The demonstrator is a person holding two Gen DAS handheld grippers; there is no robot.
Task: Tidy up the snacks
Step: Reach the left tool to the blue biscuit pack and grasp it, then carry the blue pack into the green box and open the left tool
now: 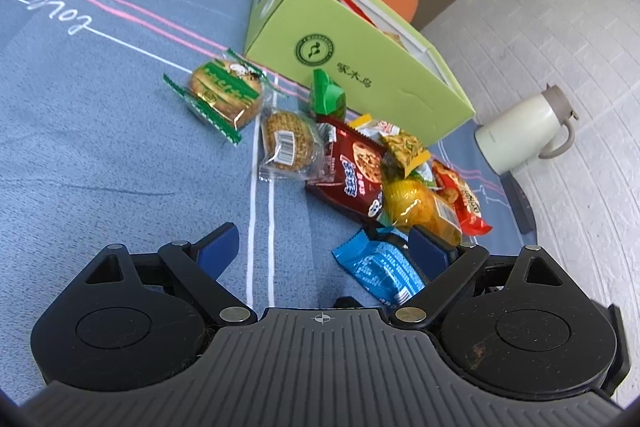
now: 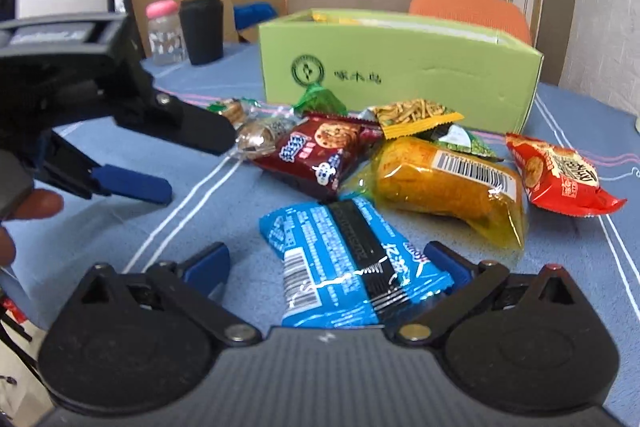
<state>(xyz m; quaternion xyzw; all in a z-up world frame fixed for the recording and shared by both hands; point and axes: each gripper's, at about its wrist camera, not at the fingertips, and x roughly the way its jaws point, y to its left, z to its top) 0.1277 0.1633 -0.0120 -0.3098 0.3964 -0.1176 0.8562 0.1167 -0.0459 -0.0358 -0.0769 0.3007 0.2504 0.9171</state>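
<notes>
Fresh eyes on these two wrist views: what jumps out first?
The light green cardboard box stands open at the back of the blue tablecloth, already holding some packets. In front of it lies a loose heap of snacks, with the dark red cookie packet at the middle and an orange-yellow packet beside it. Nearest, the blue wafer packet lies between the fingers of the open right claw.

Left gripper [image 1: 324, 241]: jaws spread wide, nothing between them, angled low over the table. Right gripper [image 2: 326, 259]: jaws likewise spread wide, held low. Bare fingers [image 2: 38, 205] visible beside left gripper.
</notes>
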